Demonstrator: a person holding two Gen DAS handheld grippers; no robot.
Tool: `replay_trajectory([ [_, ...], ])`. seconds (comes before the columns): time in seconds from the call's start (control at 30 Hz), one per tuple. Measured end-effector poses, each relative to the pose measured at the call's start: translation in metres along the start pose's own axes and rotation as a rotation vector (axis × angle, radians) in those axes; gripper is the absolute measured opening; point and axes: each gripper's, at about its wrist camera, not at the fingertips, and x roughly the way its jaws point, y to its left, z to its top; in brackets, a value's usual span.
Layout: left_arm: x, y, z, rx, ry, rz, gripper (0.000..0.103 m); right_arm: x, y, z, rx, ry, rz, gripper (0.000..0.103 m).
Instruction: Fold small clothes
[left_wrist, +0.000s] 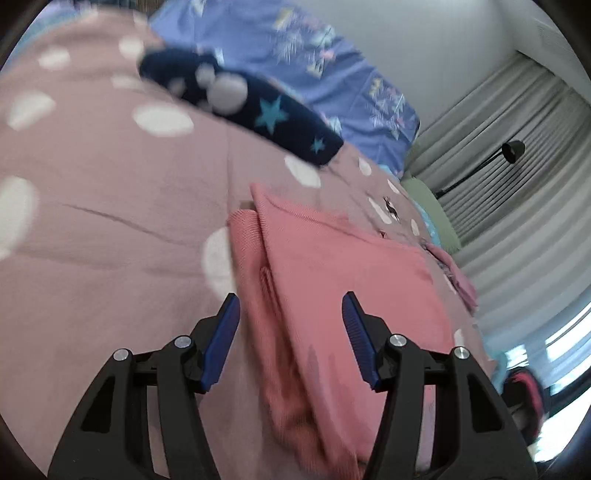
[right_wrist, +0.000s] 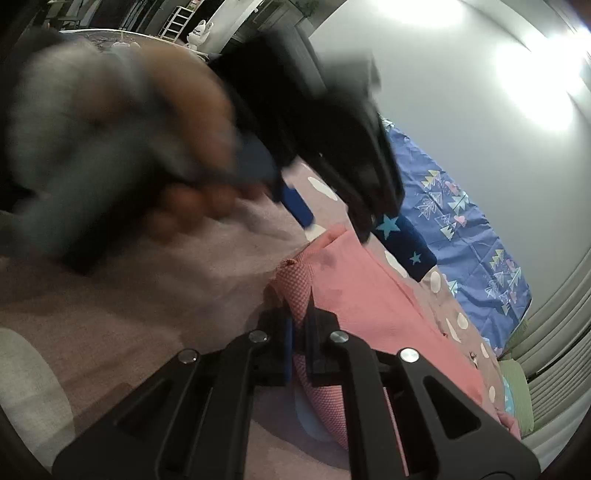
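On the dusty-pink bedspread with white dots (left_wrist: 110, 229), I see the salmon-pink knitted garment (left_wrist: 332, 280) lying partly folded, one flap laid over the other so that a long crease runs down its length. My left gripper (left_wrist: 290, 321) hangs just above that garment with its blue-padded fingers (left_wrist: 221, 339) spread wide apart, nothing between them; the cloth shows in the gap but the pads do not touch it as far as I can tell. My right gripper (right_wrist: 300, 334) is clamped on a raised ridge of the same salmon-pink garment (right_wrist: 369, 295) at its near edge, the jaws drawn close with a pinch of waffle-textured fabric standing up between them. From the right wrist view I also see the left gripper (right_wrist: 295, 206) and the hand (right_wrist: 122, 147) that carries it, both heavily blurred, hovering over the far corner of the garment. Beyond the garment, toward the wall, a folded navy-blue cloth with teal stars (left_wrist: 273, 118) rests on the bedspread, apart from the pink piece. Farther past it lies a periwinkle-blue sheet printed with small tree shapes (left_wrist: 332, 66). At the far end of the bedspread a black lamp (left_wrist: 511, 151) stands before pale pleated curtains (left_wrist: 517, 192).
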Motion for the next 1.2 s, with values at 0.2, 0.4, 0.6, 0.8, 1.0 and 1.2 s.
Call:
replay_trajectory([
  [0.2, 0.037, 0.019, 0.026, -0.119, -0.008, -0.079, 0.008, 0.007, 0.007, 0.0, -0.015, 0.024, 0.021, 0.005],
  [0.4, -0.001, 0.007, 0.026, -0.034, -0.151, -0.066, 0.006, 0.003, 0.001, 0.002, 0.073, 0.026, 0.109, 0.005],
  [0.6, 0.013, 0.03, 0.015, -0.062, -0.095, -0.024, 0.012, 0.017, 0.015, -0.002, 0.0, 0.086, 0.125, 0.012],
  [0.8, 0.015, 0.022, 0.009, -0.029, -0.061, -0.035, 0.03, 0.007, 0.016, -0.005, 0.007, 0.079, 0.118, 0.023],
  [1.0, 0.029, 0.018, 0.014, -0.013, -0.045, -0.043, 0.036, 0.009, 0.026, -0.003, -0.021, 0.098, 0.068, 0.043],
  [1.2, 0.042, 0.033, 0.036, -0.096, -0.082, -0.052, 0.007, 0.027, 0.024, 0.004, 0.005, 0.122, 0.074, 0.005],
])
